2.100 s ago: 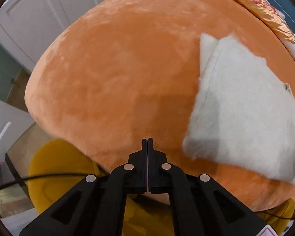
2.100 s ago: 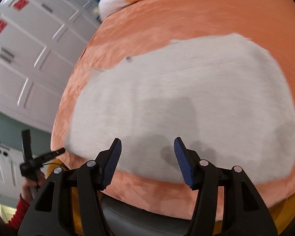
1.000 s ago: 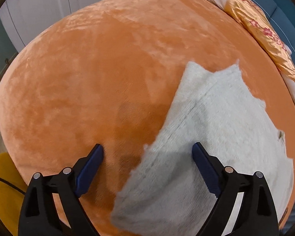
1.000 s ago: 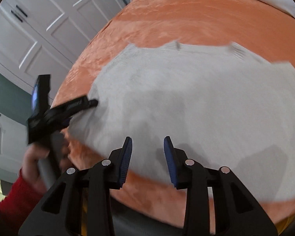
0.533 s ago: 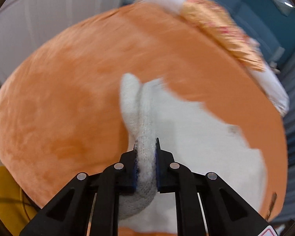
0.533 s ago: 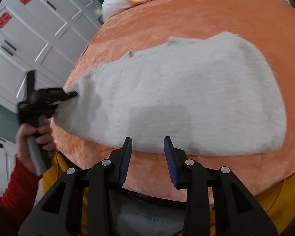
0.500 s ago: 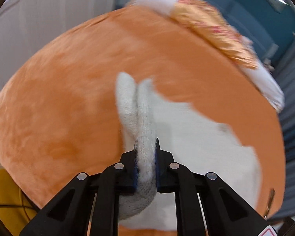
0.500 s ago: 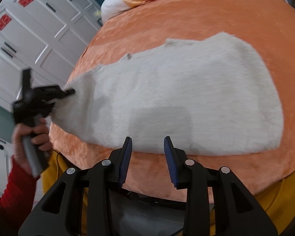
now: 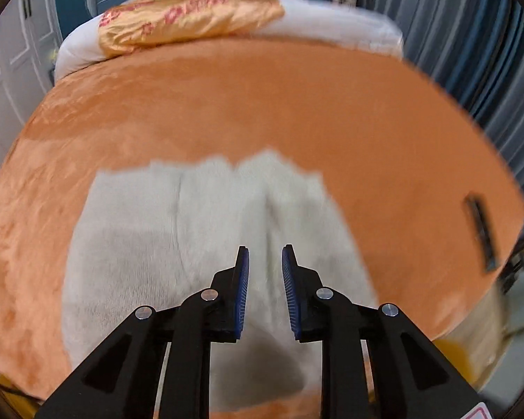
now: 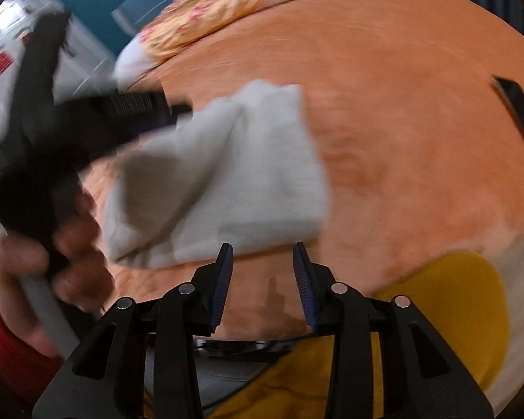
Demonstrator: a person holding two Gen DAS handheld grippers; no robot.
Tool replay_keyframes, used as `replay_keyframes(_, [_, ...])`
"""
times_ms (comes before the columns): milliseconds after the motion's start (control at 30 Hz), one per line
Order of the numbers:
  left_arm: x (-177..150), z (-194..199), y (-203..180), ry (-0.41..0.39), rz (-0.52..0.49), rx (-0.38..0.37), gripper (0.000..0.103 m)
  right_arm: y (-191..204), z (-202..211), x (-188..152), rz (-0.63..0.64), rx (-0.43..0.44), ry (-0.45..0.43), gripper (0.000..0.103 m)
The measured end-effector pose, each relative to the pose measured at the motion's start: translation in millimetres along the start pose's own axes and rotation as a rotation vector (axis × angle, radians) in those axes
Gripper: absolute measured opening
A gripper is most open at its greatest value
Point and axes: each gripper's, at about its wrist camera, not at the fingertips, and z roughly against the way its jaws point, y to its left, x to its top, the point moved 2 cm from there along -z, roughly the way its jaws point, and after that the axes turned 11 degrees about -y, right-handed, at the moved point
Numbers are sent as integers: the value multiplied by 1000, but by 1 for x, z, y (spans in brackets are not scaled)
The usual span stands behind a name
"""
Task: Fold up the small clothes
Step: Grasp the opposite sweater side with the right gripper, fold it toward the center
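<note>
Now left claw (image 9: 264, 262) spread, garment (image 9: 206, 230) released and doubled over; right claw (image 10: 263, 255) spread.

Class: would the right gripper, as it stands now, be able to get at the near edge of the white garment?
Probably yes. The right gripper is open, just short of the white garment's near edge, with only bare orange blanket between. The left gripper works farther left.
</note>
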Motion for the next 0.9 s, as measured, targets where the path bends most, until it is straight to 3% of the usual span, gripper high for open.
replay_keyframes(133, [-16, 37, 33, -61, 51, 4, 60, -11, 6, 10, -21, 3, -33, 43])
replay_keyframes(267, [-31, 68, 83, -103, 79, 87, 68, 6, -4, 27, -34, 80, -47, 48])
replay_keyframes(367, [-47, 68, 112, -55, 99, 148, 68, 30, -18, 42, -42, 141, -39, 67])
replay_keyframes(500, [-74, 59, 143, 35, 182, 175, 68, 50, -52, 48, -72, 155, 42, 74])
replay_keyframes(667, [-94, 59, 154, 66, 205, 186, 68, 61, -92, 34, -115, 144, 185, 74])
replay_keyframes(700, [-93, 61, 153, 63, 202, 187, 68, 64, -100, 31, -116, 149, 210, 71])
replay_keyframes(733, [-91, 63, 152, 59, 197, 190, 68, 67, -106, 30, -112, 153, 228, 49])
replay_keyframes(800, [-86, 65, 148, 49, 192, 188, 68, 81, -109, 35, -54, 166, 227, 23])
replay_keyframes(900, [-74, 77, 146, 12, 208, 176, 68, 101, -57, 68, 4, 297, 23, 18])
